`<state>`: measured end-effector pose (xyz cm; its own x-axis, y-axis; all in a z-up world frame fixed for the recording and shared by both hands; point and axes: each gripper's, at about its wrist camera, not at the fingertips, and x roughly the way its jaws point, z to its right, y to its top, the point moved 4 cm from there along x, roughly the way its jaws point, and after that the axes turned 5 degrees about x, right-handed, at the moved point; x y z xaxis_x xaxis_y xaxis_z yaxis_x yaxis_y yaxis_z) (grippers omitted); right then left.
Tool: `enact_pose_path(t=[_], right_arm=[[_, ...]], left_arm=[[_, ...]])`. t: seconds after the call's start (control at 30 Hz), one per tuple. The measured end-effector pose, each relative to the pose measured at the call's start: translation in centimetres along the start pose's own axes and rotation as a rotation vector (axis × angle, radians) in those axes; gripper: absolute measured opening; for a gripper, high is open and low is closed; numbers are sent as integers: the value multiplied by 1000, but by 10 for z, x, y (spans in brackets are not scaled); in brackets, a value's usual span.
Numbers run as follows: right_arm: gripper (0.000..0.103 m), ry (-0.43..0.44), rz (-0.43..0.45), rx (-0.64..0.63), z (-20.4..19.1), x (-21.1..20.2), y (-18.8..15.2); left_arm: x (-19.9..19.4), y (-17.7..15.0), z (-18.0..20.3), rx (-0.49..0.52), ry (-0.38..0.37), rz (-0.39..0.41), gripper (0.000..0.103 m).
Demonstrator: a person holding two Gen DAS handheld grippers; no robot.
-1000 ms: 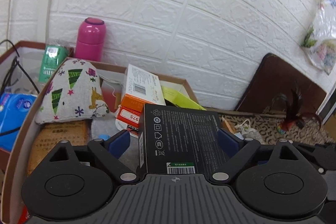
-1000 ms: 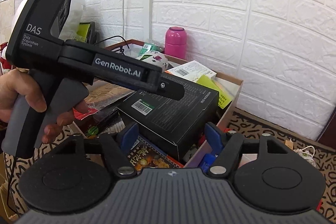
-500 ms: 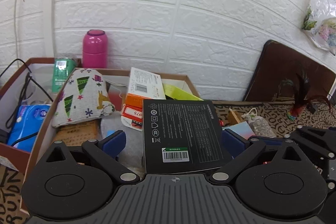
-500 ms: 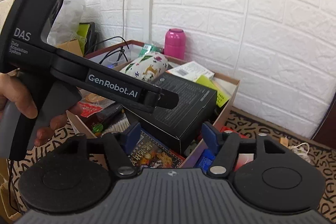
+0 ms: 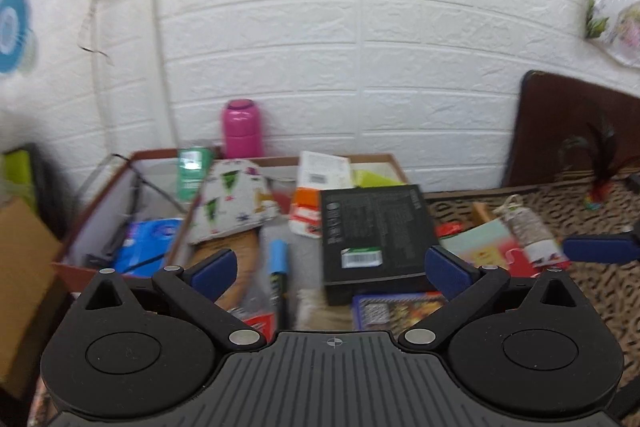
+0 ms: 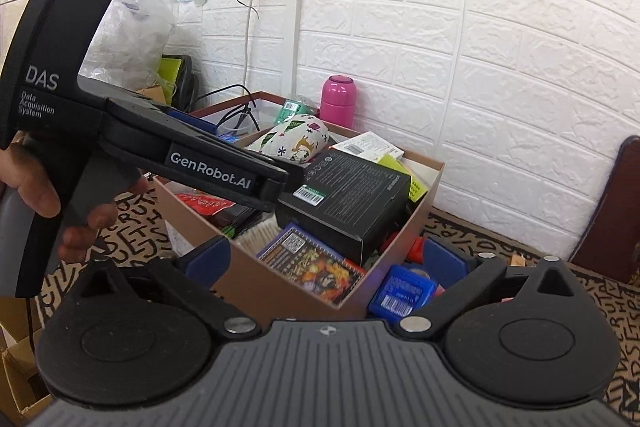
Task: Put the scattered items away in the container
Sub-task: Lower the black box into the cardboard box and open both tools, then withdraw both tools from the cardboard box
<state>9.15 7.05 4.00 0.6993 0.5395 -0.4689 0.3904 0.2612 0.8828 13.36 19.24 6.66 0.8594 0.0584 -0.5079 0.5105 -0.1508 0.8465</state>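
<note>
The left hand-held gripper (image 5: pixel 331 269) is held with its blue pads spread wide and nothing between them. The black box (image 5: pixel 374 229) is seen lying flat in the cardboard container (image 6: pixel 400 243), resting on top of other items, with its barcode label facing up; it is touched by neither pad. Relative to the black box, a colourful printed book (image 6: pixel 316 267) is lodged partly beneath its near edge, a patterned fabric pouch (image 5: pixel 232 203) is found to its left, and an orange-and-white carton (image 5: pixel 316 187) is propped just behind it. A blue marker (image 5: pixel 278 267) is seen to the left of the black box, lower in the container. A pink bottle (image 5: pixel 243 129) is stood behind the container against the white brick wall (image 5: pixel 360 47).

The right hand-held gripper (image 6: pixel 326 259) is likewise held spread, with no item pinched; its pads are positioned near the container's front corner. To the right of the black box, outside the container wall, a small blue packet (image 6: pixel 402 293) is lying on the patterned tabletop (image 6: pixel 460 231), just beside the right pad. In the right wrist view the left device is gripped by a hand (image 6: pixel 44 195) to the left of the black box, its front end reaching just over the box's near corner.
</note>
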Motion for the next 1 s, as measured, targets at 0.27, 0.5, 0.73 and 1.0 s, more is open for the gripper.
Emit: enact_pose_path(t=[0.27, 0.5, 0.73, 1.0], right_arm=[[102, 28, -25, 58, -12, -33, -22], [102, 17, -63, 71, -19, -36, -29], [102, 30, -82, 48, -28, -36, -32], [102, 33, -98, 45, -30, -31, -34]], left_arm=[[-57, -42, -9, -10, 123, 27, 103], [-67, -67, -15, -86, 56, -52, 103], [-68, -63, -14, -80, 65, -51, 103], [-63, -65, -14, -95, 58, -67, 103]])
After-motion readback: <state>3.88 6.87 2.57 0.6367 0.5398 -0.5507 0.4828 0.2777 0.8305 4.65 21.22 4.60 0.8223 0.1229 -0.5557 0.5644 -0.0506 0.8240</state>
